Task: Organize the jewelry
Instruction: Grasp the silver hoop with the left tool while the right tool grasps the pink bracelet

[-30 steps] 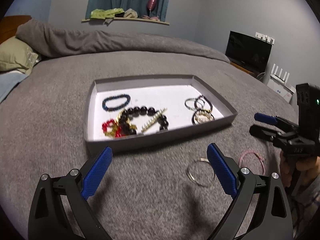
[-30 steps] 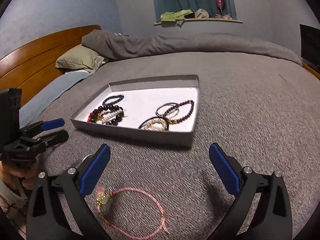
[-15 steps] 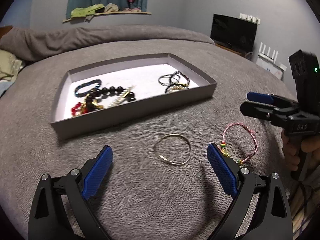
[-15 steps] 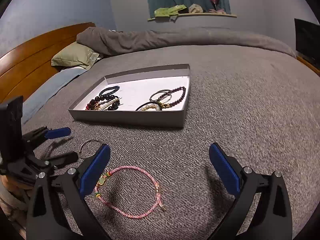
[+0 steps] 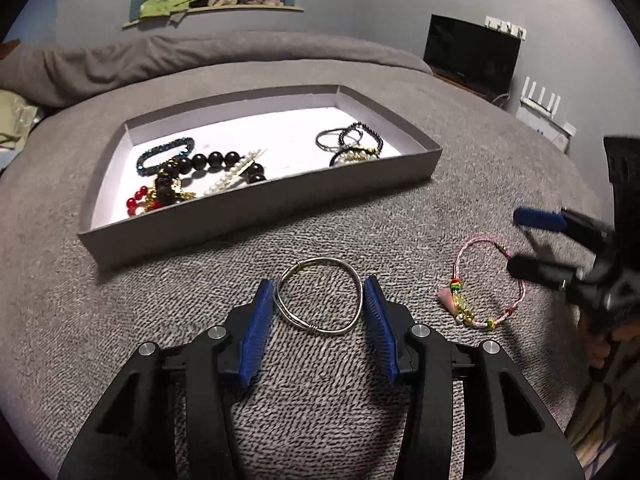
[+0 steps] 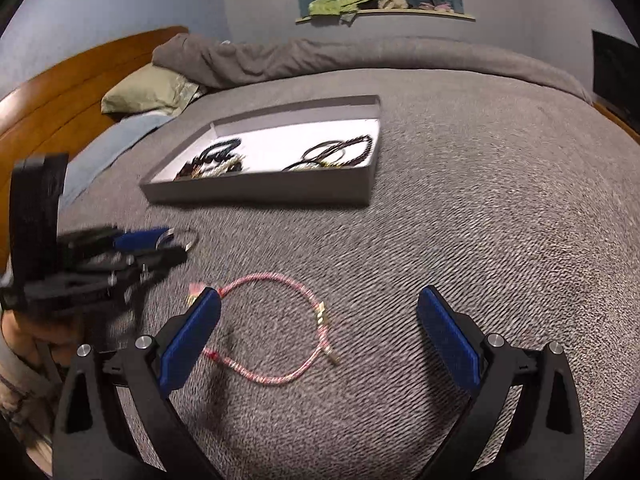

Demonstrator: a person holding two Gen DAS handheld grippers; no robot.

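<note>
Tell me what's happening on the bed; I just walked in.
A person is sorting jewelry into a shallow grey cardboard tray. The left gripper is closing around a thin silver wire bangle on the grey blanket. The right gripper hangs open over a pink cord bracelet.

Grey tray point(image 5: 256, 204) on grey bedspread point(image 5: 120, 320), holding beaded bracelets at its left end and bangles at its right. In front of the tray: silver wire bangle point(image 5: 318, 300) between the closing blue pads of the left gripper point(image 5: 319, 292), pads at or just beside its rim. Right of the bangle: pink cord bracelet point(image 5: 486, 284), with the right gripper point(image 5: 532, 242) at its far side, jaws apart.
</note>
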